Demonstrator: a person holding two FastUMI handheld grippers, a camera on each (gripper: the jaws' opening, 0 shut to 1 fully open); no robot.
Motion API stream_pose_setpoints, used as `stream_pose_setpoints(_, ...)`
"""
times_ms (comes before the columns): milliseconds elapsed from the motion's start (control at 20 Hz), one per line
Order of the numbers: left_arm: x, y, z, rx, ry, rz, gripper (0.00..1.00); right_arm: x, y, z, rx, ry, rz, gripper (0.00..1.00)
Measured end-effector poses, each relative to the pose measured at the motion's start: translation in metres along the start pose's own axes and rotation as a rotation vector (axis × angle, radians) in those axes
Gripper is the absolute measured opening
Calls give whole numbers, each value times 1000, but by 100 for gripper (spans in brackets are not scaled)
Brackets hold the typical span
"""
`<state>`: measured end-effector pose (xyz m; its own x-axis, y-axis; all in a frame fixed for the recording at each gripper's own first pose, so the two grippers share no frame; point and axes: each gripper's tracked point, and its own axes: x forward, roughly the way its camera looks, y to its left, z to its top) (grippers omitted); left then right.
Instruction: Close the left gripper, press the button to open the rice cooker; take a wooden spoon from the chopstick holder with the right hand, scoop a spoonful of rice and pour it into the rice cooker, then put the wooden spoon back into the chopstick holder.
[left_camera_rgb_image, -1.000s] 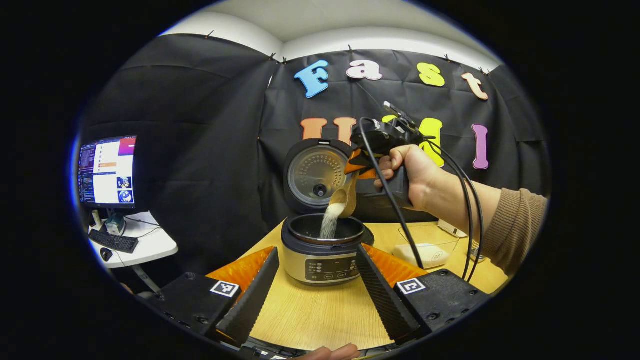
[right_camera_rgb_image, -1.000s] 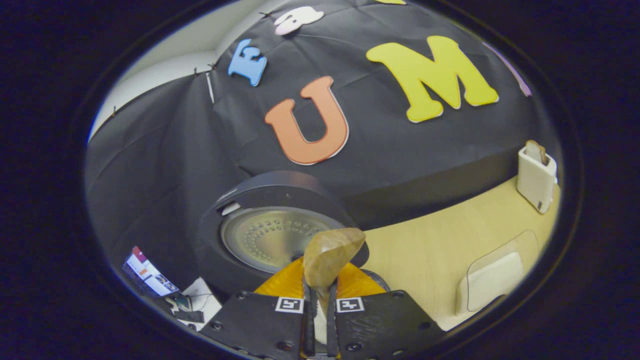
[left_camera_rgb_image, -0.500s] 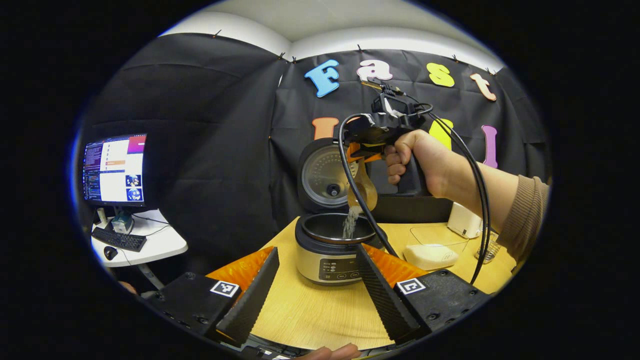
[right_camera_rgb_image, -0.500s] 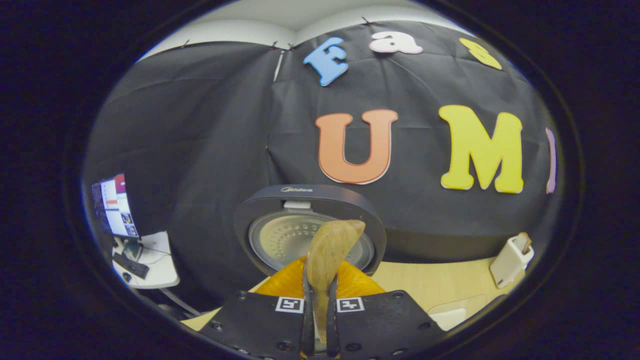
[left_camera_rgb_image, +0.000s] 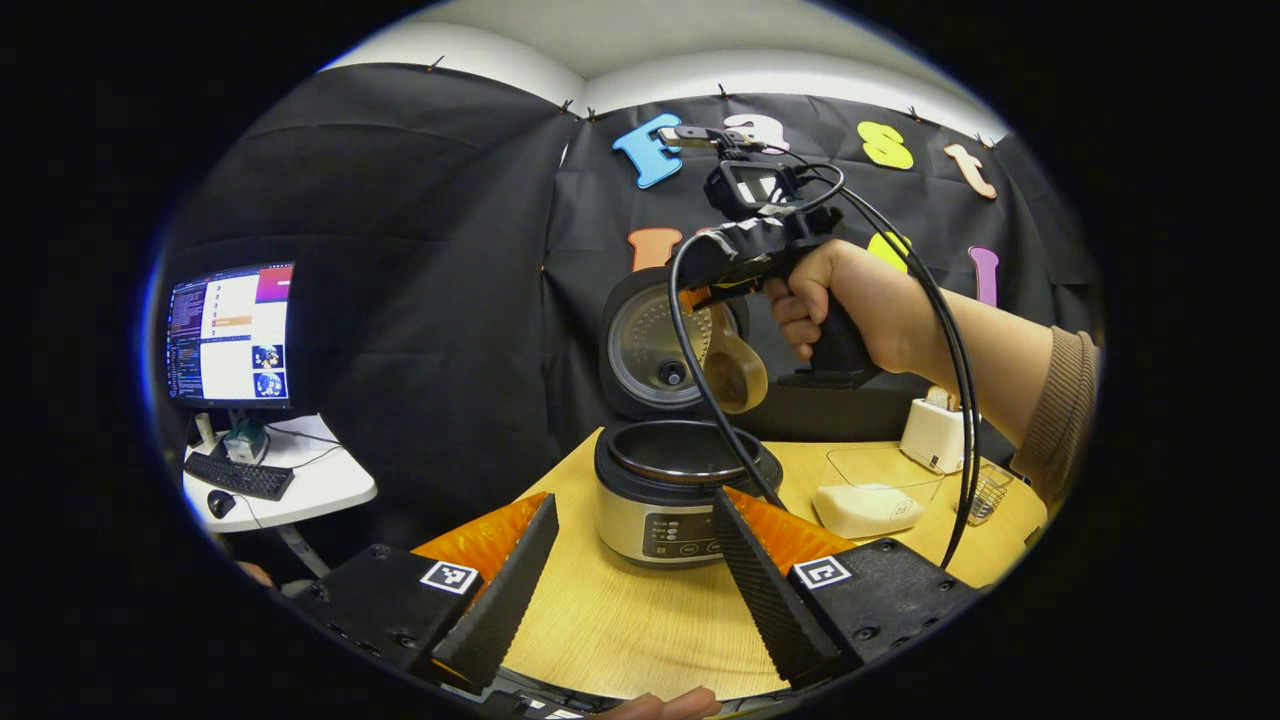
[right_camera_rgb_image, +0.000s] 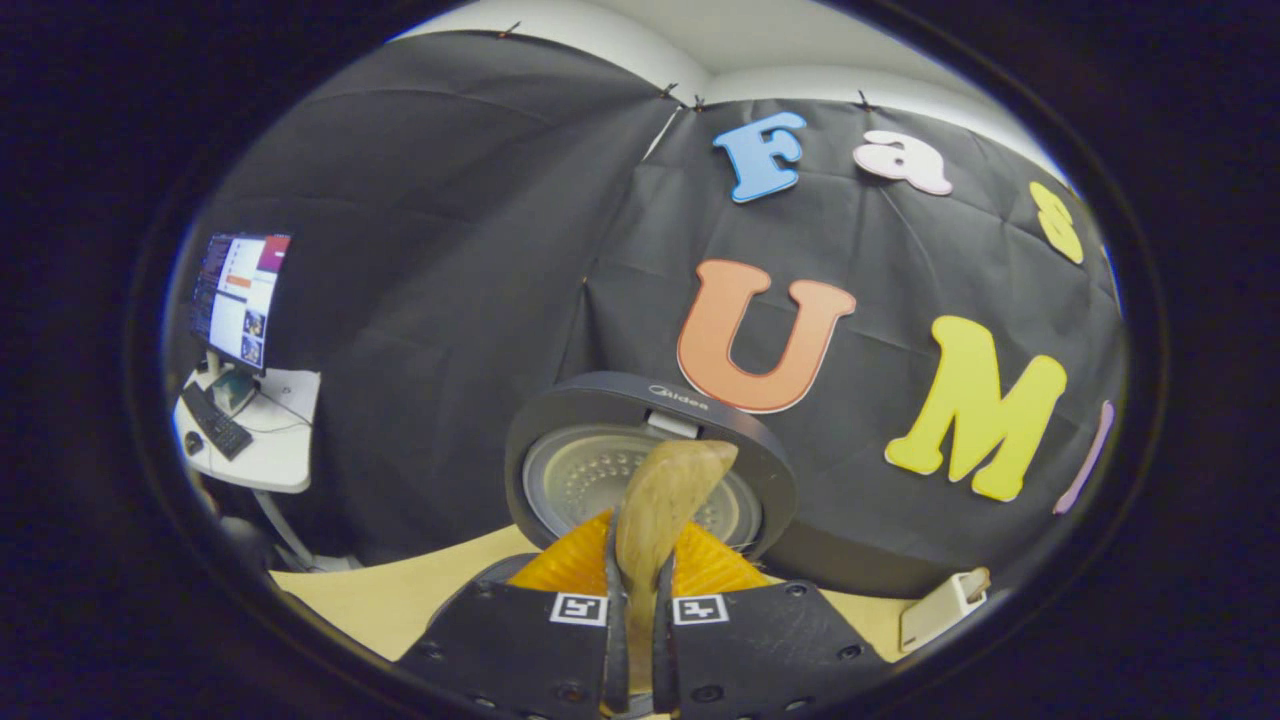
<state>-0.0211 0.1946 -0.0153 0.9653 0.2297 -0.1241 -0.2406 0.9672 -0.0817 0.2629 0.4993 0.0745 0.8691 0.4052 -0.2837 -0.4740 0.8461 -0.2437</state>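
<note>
One rice cooker (left_camera_rgb_image: 668, 500) stands on the surface (left_camera_rgb_image: 620, 630), its lid (left_camera_rgb_image: 655, 345) up. One wooden spoon (left_camera_rgb_image: 735, 370) is in the air above it, also seen in the right gripper view (right_camera_rgb_image: 660, 500). There is one clear tub of rice (left_camera_rgb_image: 870, 495), one white chopstick holder (left_camera_rgb_image: 932, 435) and one small wire basket (left_camera_rgb_image: 985, 492). Two sets of tongs count in all: the left tongs (left_camera_rgb_image: 630, 580), fingers apart, and the right tongs (right_camera_rgb_image: 638, 640), clamped on the spoon handle. One hand (left_camera_rgb_image: 855, 305) grips the right tool. Off to the side stand one monitor (left_camera_rgb_image: 228, 335), one keyboard (left_camera_rgb_image: 238, 477) and one mouse (left_camera_rgb_image: 212, 505).
</note>
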Motion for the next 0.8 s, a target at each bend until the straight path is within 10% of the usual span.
stream_pose_setpoints(400, 3, -2, -3, -7, 12, -5, 99, -34, -49, 6, 132, -49, -24, 9)
stream_pose_setpoints(800, -4, -12, 8, 12, -26, -21, 98, -81, -180, -28, 292, -48, -166, 10)
